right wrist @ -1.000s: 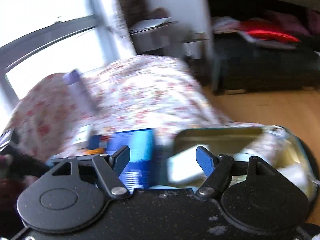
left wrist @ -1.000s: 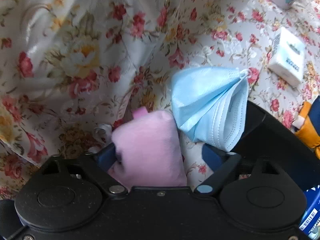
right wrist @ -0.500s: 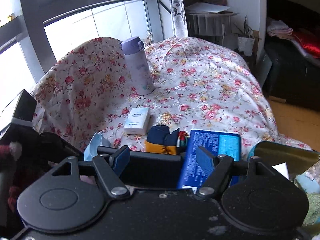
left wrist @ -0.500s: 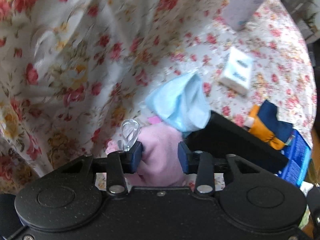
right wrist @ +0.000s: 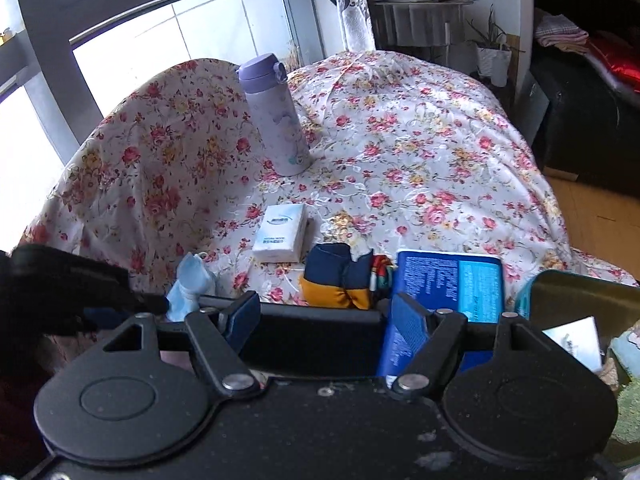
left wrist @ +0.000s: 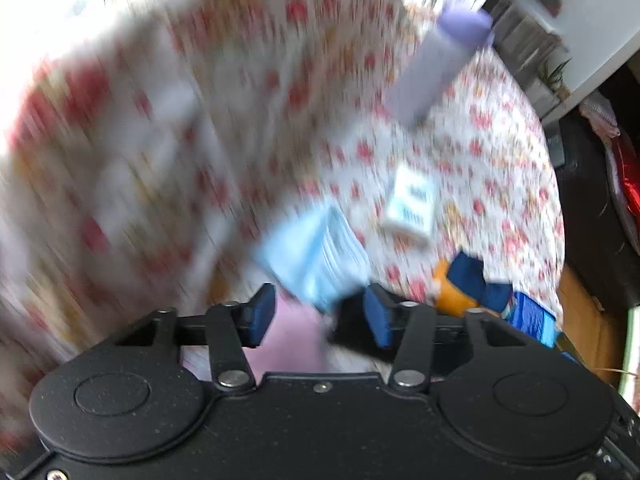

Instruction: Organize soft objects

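Observation:
The left wrist view is blurred by motion. My left gripper [left wrist: 320, 316] has a pink soft cloth [left wrist: 288, 344] between its blue pads. Its jaws are opening slightly and the cloth still sits in the grip, lifted off the flowered cover. A folded light-blue face mask [left wrist: 312, 264] lies just beyond the fingertips, also seen as the mask [right wrist: 190, 280] in the right wrist view. My right gripper [right wrist: 324, 320] stands open with nothing between its pads, above a black box [right wrist: 320, 332]. A rolled navy and orange cloth [right wrist: 336, 276] lies past that box.
On the flowered cover [right wrist: 420, 152] stand a lilac bottle [right wrist: 276, 120] and a white tissue pack [right wrist: 282, 236]. A blue packet [right wrist: 452, 284] and a green tin [right wrist: 576, 300] sit at the right. A window is at the back left, and dark furniture at the right.
The left gripper closed on the pink cloth, then rose and tilted up with it, so more of the table shows. The right gripper swung left toward the table and has steadied.

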